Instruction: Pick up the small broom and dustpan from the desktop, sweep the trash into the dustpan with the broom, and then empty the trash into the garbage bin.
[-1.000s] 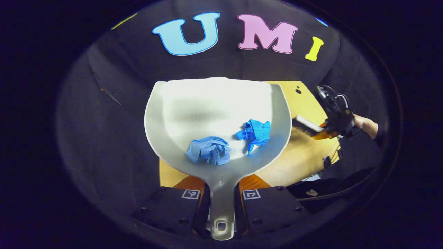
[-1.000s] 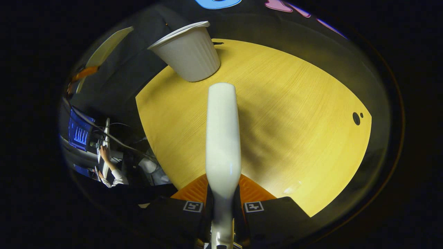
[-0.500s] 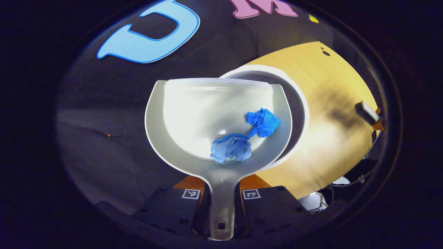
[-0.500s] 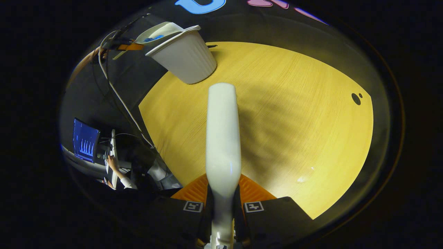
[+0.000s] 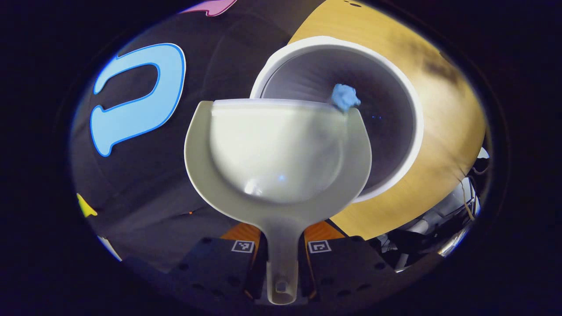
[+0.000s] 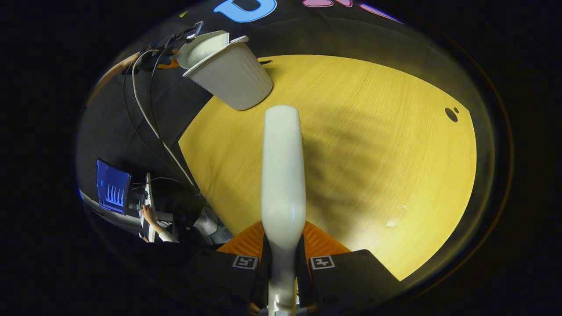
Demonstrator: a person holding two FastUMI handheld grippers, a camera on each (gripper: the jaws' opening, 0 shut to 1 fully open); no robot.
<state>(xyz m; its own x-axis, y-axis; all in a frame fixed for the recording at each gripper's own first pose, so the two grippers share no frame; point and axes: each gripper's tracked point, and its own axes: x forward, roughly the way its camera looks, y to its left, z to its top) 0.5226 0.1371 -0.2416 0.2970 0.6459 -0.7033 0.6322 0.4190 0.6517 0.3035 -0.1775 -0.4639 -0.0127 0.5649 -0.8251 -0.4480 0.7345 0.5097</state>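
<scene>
With my left gripper clamped on the dustpan handle and my right gripper gripping the broom, I'd tip steeper above the garbage bin so the blue paper wad at the lip drops inside.

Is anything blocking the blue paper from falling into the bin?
Nothing visible does. The blue paper sits at the dustpan lip, right over the open bin, with only empty space below it.
</scene>
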